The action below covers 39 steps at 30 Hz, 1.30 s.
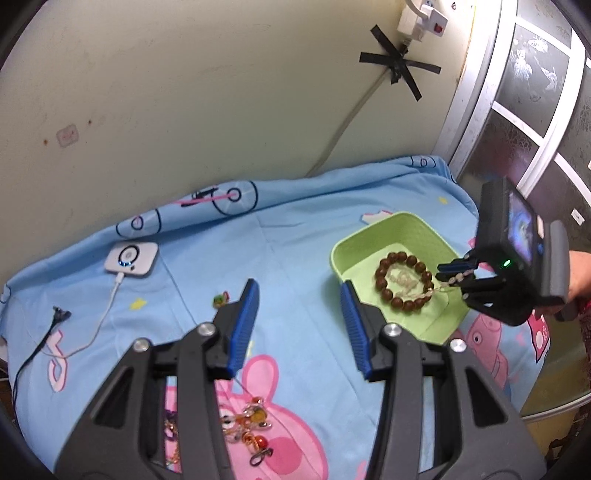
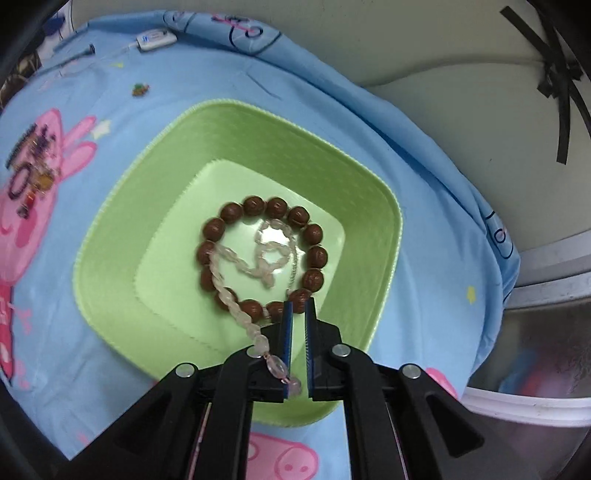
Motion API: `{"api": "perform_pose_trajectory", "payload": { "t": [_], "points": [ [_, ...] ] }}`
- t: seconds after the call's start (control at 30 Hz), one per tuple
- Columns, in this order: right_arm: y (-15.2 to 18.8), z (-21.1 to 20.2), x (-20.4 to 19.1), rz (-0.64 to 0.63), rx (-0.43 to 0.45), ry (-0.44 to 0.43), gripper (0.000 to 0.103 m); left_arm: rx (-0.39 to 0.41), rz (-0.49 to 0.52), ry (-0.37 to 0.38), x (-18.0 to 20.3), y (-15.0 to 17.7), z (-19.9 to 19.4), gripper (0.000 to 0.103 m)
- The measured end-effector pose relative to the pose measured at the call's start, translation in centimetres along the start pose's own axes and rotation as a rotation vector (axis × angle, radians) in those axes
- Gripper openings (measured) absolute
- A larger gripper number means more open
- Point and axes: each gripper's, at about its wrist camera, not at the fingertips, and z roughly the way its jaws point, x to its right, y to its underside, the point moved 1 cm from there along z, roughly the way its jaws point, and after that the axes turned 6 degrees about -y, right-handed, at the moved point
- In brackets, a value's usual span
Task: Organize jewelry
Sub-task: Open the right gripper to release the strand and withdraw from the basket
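Jewelry pile (image 1: 245, 430) lies on blue cartoon sheet (image 1: 295, 229), nearest the left hand-held gripper (image 1: 299, 299), partly hidden under its frame: amber, red and clear beads, dark clasp. Left hand-held gripper is spread wide, holding nothing, above the sheet. Small green-and-red trinket (image 1: 220, 299) sits on the sheet just left of its left finger.

Right hand-held gripper (image 2: 298, 314) hangs over the near edge of the green tray (image 2: 122, 206); its fingers are nearly together with a thin gap. Pale bead strand (image 2: 236, 314) drapes over the left finger, with 1 bead at the base of the gap; cannot tell if it is pinched. Rest of the strand loops on the tray floor, inside and across the brown bead bracelet (image 2: 316, 256), which lies flat in the tray.

Farther back on the sheet: white device (image 1: 131, 258) with white cable (image 1: 105, 314), black cable (image 1: 40, 343) to its left. Wall behind carries black tape cross (image 1: 399, 61) and a white socket (image 1: 423, 20).
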Motion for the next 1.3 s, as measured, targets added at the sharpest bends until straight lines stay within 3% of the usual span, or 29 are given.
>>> {"api": "perform_pose_trajectory", "payload": {
  "t": [0.07,0.2,0.23,0.27,0.3,0.33,0.5,0.57,0.67,0.73,0.8,0.83,0.87,0.93,1.07,1.17,1.2,1.27,1.3],
  "points": [
    [-0.3,-1.1,0.3,0.049,0.066,-0.085,0.0,-0.002,-0.008,0.009,-0.2,0.4,0.0,0.044],
    [1.1,-4.5,2.1,0.195,0.372,-0.373,0.0,0.01,-0.032,0.042,-0.9,1.5,-0.5,0.044],
    [1.7,-4.8,2.2,0.221,0.44,-0.425,0.0,0.011,-0.037,0.043,-1.1,1.8,-0.6,0.048],
    [2.6,-4.2,2.5,0.257,0.52,-0.508,0.002,0.01,-0.045,0.037,-1.4,2.0,-0.6,0.051],
    [2.8,-3.8,2.3,0.272,0.532,-0.519,0.018,0.011,-0.052,0.032,-1.7,2.3,-0.7,0.053],
    [2.7,-3.0,2.2,0.273,0.518,-0.494,0.03,0.01,-0.055,0.03,-1.9,2.4,-0.7,0.054],
    [2.8,-1.9,0.1,0.164,0.51,-0.327,0.04,-0.011,-0.099,0.02,-3.7,3.7,-0.3,0.054],
    [2.6,-1.0,-0.5,0.125,0.432,-0.24,0.04,-0.022,-0.114,0.019,-4.3,4.1,0.0,0.054],
    [3.2,0.0,-2.7,-0.079,0.301,-0.025,0.04,-0.043,-0.137,0.02,-5.1,4.7,0.6,0.054],
    [3.2,-1.2,-3.0,-0.118,0.287,-0.04,0.04,-0.047,-0.147,0.025,-5.4,4.8,0.8,0.054],
    [2.8,-4.2,-2.0,-0.086,0.371,-0.123,0.04,-0.044,-0.154,0.032,-5.6,4.9,0.8,0.054],
    [2.5,-4.4,-1.3,-0.076,0.373,-0.087,0.04,-0.044,-0.161,0.037,-5.6,4.8,0.9,0.054],
    [2.2,-3.4,-0.8,-0.089,0.307,-0.008,0.04,-0.047,-0.165,0.041,-5.7,4.8,1.0,0.054],
    [2.3,-1.6,-0.1,-0.103,0.199,0.017,0.04,-0.049,-0.171,0.052,-5.8,4.8,0.9,0.054],
    [3.2,-1.3,-1.0,-0.18,0.153,0.076,0.04,-0.026,-0.149,0.033,-6.2,5.3,0.2,0.054],
    [2.9,-4.4,0.4,-0.098,0.286,0.015,0.04,-0.023,-0.161,0.036,-6.6,5.3,0.3,0.054],
    [2.6,-3.9,0.8,-0.096,0.266,0.054,0.04,-0.028,-0.166,0.038,-6.6,5.3,0.5,0.054],
    [2.9,-0.1,-0.7,-0.274,0.054,0.216,0.04,-0.037,-0.175,0.044,-6.5,5.3,0.6,0.054],
    [2.7,0.1,-0.9,-0.299,0.038,0.229,0.04,-0.029,-0.169,0.054,-6.3,5.4,0.5,0.054]
  ]
}}
